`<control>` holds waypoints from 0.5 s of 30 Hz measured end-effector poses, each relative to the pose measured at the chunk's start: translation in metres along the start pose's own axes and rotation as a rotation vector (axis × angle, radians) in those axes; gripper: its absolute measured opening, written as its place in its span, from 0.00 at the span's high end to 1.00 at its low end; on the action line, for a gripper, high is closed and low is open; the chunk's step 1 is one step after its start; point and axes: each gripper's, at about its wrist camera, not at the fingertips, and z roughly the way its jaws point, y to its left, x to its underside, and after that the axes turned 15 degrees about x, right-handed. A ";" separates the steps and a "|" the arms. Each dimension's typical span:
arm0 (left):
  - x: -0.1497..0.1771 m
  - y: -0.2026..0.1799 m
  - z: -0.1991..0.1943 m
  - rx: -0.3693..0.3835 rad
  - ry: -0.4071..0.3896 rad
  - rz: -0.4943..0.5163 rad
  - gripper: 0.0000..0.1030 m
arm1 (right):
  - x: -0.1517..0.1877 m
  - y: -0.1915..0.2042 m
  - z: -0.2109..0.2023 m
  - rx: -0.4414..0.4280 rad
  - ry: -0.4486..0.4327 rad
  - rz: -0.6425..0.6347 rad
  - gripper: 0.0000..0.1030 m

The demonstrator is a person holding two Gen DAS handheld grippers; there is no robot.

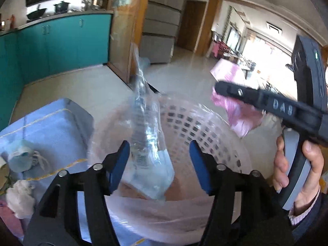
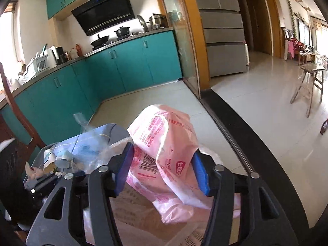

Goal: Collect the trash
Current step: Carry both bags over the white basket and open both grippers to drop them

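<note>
A white perforated trash basket (image 1: 205, 127) lined with a pale plastic bag stands below both grippers. My left gripper (image 1: 160, 162) is open above the basket; a clear plastic wrapper with a blue end (image 1: 147, 147) hangs between its fingers, and I cannot tell if it touches a pad. My right gripper (image 2: 162, 164) is open, with a pink printed plastic bag (image 2: 164, 143) loosely between its fingers over the basket (image 2: 131, 201). In the left wrist view the right gripper (image 1: 266, 102) reaches in from the right, with the pink bag (image 1: 239, 116) beneath it.
A table with a blue cloth (image 1: 51, 127) lies left of the basket, with a blue face mask (image 1: 20, 157) and crumpled white tissue (image 1: 20, 196) on it. Teal kitchen cabinets (image 2: 123, 65), a fridge (image 2: 223, 41) and a wooden stool (image 2: 307, 82) stand beyond on tiled floor.
</note>
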 end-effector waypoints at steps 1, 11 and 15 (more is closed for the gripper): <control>-0.001 0.008 -0.015 -0.013 -0.020 -0.006 0.34 | 0.000 0.002 0.000 0.004 -0.003 -0.007 0.37; -0.001 0.043 -0.098 -0.261 -0.184 -0.047 0.27 | -0.002 0.026 -0.003 -0.021 -0.041 -0.009 0.22; 0.007 0.060 -0.155 -0.601 -0.321 -0.077 0.27 | 0.000 0.053 -0.013 -0.118 -0.070 -0.027 0.21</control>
